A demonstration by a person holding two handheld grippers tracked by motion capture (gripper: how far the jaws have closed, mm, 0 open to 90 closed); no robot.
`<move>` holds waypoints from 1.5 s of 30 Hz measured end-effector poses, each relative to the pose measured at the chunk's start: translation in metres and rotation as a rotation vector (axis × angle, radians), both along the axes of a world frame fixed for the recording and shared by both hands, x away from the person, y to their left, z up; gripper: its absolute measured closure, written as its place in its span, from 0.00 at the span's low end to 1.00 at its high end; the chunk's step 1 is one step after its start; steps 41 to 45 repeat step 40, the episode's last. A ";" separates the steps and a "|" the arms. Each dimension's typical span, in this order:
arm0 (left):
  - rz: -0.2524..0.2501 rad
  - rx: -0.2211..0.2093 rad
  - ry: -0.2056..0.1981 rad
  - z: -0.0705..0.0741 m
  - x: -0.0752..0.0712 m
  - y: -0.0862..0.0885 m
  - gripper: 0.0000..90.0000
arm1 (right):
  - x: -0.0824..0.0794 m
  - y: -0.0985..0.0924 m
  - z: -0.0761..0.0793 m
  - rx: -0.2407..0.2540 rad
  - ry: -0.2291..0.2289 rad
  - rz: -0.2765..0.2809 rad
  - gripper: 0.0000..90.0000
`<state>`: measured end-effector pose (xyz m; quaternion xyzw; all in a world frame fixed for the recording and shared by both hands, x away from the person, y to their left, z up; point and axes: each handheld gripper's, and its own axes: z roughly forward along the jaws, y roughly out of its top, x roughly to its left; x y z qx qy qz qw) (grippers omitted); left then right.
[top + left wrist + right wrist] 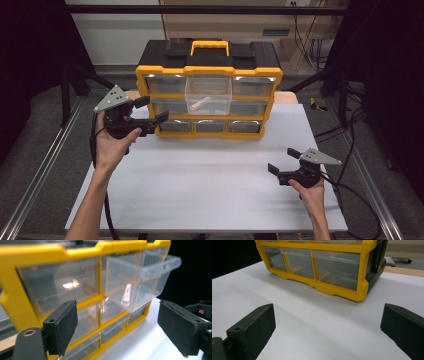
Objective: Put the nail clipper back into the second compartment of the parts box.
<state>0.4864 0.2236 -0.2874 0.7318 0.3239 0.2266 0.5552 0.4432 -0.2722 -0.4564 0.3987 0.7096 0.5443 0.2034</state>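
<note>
Looking down from the high view, the yellow-and-black organizer is standing at the 12 o'clock edge of the white tabletop, with its top-middle clear drawer pulled out and a small pale part lying inside. The left claw is hovering at the organizer's 9 o'clock corner, jaws apart and holding nothing. The right claw is resting at about 4 o'clock on the tabletop, well apart from the organizer, jaws also spread and empty.

In the left gripper view, the left claw is standing wide open, with the organizer just beyond it and the pulled-out drawer jutting forward at about 1 o'clock.

In the right gripper view, the right claw is gaping over the bare tabletop, with the organizer's bottom row of drawers sitting at 12 o'clock.
</note>
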 end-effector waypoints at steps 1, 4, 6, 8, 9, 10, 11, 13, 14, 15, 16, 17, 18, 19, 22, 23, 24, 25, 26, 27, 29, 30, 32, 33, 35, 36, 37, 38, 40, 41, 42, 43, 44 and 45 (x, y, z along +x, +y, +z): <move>0.006 -0.003 0.003 -0.005 -0.001 0.002 0.17 | 0.000 0.000 0.000 0.001 0.000 -0.001 0.01; 0.017 -0.011 0.014 -0.019 -0.003 0.008 0.16 | 0.000 0.000 0.000 0.001 0.000 -0.001 0.01; 0.014 -0.019 0.028 -0.029 -0.005 0.011 0.16 | 0.000 0.000 0.000 0.001 0.002 -0.001 0.01; 0.016 -0.011 0.040 -0.039 -0.007 0.014 0.15 | 0.000 0.001 0.000 0.001 0.002 -0.002 0.01; 0.021 -0.008 0.044 -0.044 -0.007 0.015 0.15 | 0.000 0.000 0.000 0.000 0.002 -0.003 0.01; 0.024 -0.009 0.053 -0.048 -0.008 0.016 0.14 | 0.000 0.000 0.000 0.000 0.002 -0.002 0.01; 0.027 -0.009 0.061 -0.053 -0.009 0.017 0.14 | 0.000 0.000 0.000 0.000 0.002 -0.002 0.01; 0.030 -0.016 0.068 -0.061 -0.011 0.019 0.13 | 0.000 0.001 -0.001 0.000 0.002 -0.003 0.01; 0.030 -0.016 0.073 -0.065 -0.012 0.020 0.13 | -0.001 0.000 -0.001 -0.003 0.002 0.000 0.01; 0.034 -0.016 0.071 -0.069 -0.013 0.022 0.12 | -0.001 0.001 -0.001 -0.003 0.002 0.000 0.01; 0.037 -0.013 0.072 -0.072 -0.014 0.023 0.12 | -0.001 0.000 -0.001 -0.004 0.000 0.000 0.01; 0.036 -0.018 0.074 -0.077 -0.015 0.024 0.12 | -0.001 0.000 -0.001 -0.003 0.001 0.000 0.01; 0.033 -0.019 0.080 -0.081 -0.016 0.025 0.12 | -0.001 0.000 -0.001 -0.003 -0.001 -0.001 0.01; 0.037 -0.009 0.081 -0.085 -0.017 0.026 0.12 | -0.001 0.000 -0.001 -0.002 0.000 -0.001 0.01; 0.042 -0.008 0.101 -0.099 -0.021 0.030 0.11 | -0.001 0.000 -0.001 0.001 0.002 -0.002 0.01; 0.043 -0.008 0.106 -0.103 -0.022 0.031 0.11 | -0.001 0.000 -0.001 0.002 0.002 -0.001 0.01; 0.047 -0.009 0.107 -0.106 -0.023 0.032 0.11 | -0.001 0.000 -0.001 0.002 0.001 -0.002 0.01; 0.054 -0.011 0.110 -0.111 -0.024 0.034 0.11 | -0.001 0.000 -0.001 0.003 0.002 -0.002 0.01; 0.057 -0.010 0.112 -0.115 -0.025 0.035 0.11 | -0.001 0.000 -0.001 0.001 0.002 -0.002 0.01; 0.061 -0.011 0.111 -0.118 -0.027 0.036 0.11 | -0.001 0.000 -0.001 0.001 0.002 -0.002 0.01; 0.065 -0.010 0.116 -0.124 -0.028 0.039 0.11 | -0.002 0.000 -0.001 -0.001 0.004 -0.002 0.01; 0.069 -0.011 0.114 -0.127 -0.029 0.040 0.11 | -0.002 0.001 -0.001 0.001 0.006 -0.004 0.01; 0.075 -0.011 0.108 -0.133 -0.032 0.042 0.11 | -0.002 0.001 -0.002 0.000 0.006 -0.003 0.01; 0.077 -0.003 0.100 -0.135 -0.033 0.043 0.11 | -0.002 0.001 -0.002 -0.001 0.005 -0.005 0.01; 0.081 -0.001 0.095 -0.137 -0.034 0.045 0.11 | -0.002 0.001 -0.002 0.001 0.006 -0.002 0.01; 0.080 -0.005 0.093 -0.138 -0.034 0.046 0.10 | -0.002 0.001 -0.002 0.001 0.006 -0.003 0.01; 0.082 -0.009 0.088 -0.138 -0.034 0.047 0.10 | -0.002 0.001 -0.002 0.001 0.006 -0.005 0.01; 0.080 -0.009 0.087 -0.139 -0.035 0.047 0.10 | -0.002 0.001 -0.002 -0.001 0.002 -0.004 0.01; 0.077 -0.019 0.084 -0.141 -0.036 0.049 0.10 | -0.002 0.001 -0.002 0.000 0.006 -0.005 0.01; 0.077 -0.019 0.084 -0.141 -0.036 0.049 0.10 | -0.002 0.001 -0.002 0.000 0.006 -0.005 0.01; 0.077 -0.019 0.084 -0.141 -0.036 0.049 0.10 | -0.002 0.001 -0.002 0.000 0.006 -0.005 0.01; 0.077 -0.019 0.084 -0.141 -0.036 0.049 0.10 | -0.002 0.001 -0.002 0.000 0.006 -0.005 0.01; 0.077 -0.019 0.084 -0.141 -0.036 0.049 0.10 | -0.002 0.001 -0.002 0.000 0.006 -0.005 0.01; 0.077 -0.019 0.084 -0.141 -0.036 0.049 0.10 | -0.002 0.001 -0.002 0.000 0.006 -0.005 0.01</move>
